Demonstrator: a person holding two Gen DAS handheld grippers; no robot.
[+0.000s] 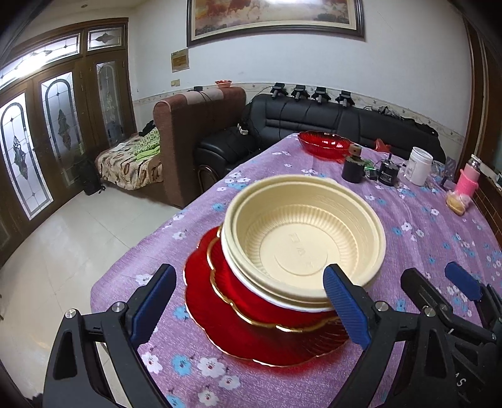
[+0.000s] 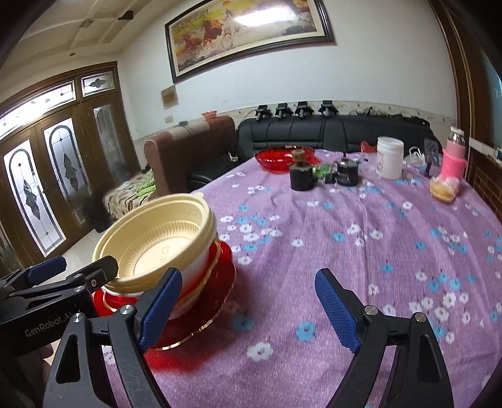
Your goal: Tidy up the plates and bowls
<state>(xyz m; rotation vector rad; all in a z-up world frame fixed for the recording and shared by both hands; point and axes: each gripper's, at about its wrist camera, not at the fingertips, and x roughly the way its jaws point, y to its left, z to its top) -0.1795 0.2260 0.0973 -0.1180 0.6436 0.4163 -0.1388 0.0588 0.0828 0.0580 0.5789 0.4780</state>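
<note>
- The tabletop (image 1: 423, 226) wears a purple cloth printed with white and blue flowers; pale floor tiles show beyond its near-left edge.
- Behind the tabletop stand a black leather sofa (image 1: 313, 116) and a brown armchair (image 1: 194, 125), with wooden doors of patterned glass (image 1: 59, 125) further left and a framed horse painting (image 2: 248, 28) on the white wall above.
- The landmark is the stack near the tabletop's near-left corner: a large red plate (image 1: 251, 339) flat on the cloth, a smaller gold-rimmed red plate (image 1: 248, 295) on it, and nested cream bowls (image 1: 301, 248) on top.
- The bowls open upward but tilt, their mouths leaning toward the cameras and slightly left; being round, they show no long axis.
- Well beyond the stack, toward the sofa, lie a red glass dish (image 1: 324, 144), a black jar (image 1: 353, 169), a white tub (image 1: 419, 164) and a pink-sleeved bottle (image 1: 467, 180).
- The left gripper (image 1: 251, 301) has its jaws spread wide around the stack's near side; whether they touch it I cannot tell.
- The right gripper (image 2: 249, 309), just right of the stack, has its jaws wide apart over bare cloth, holding nothing.
</note>
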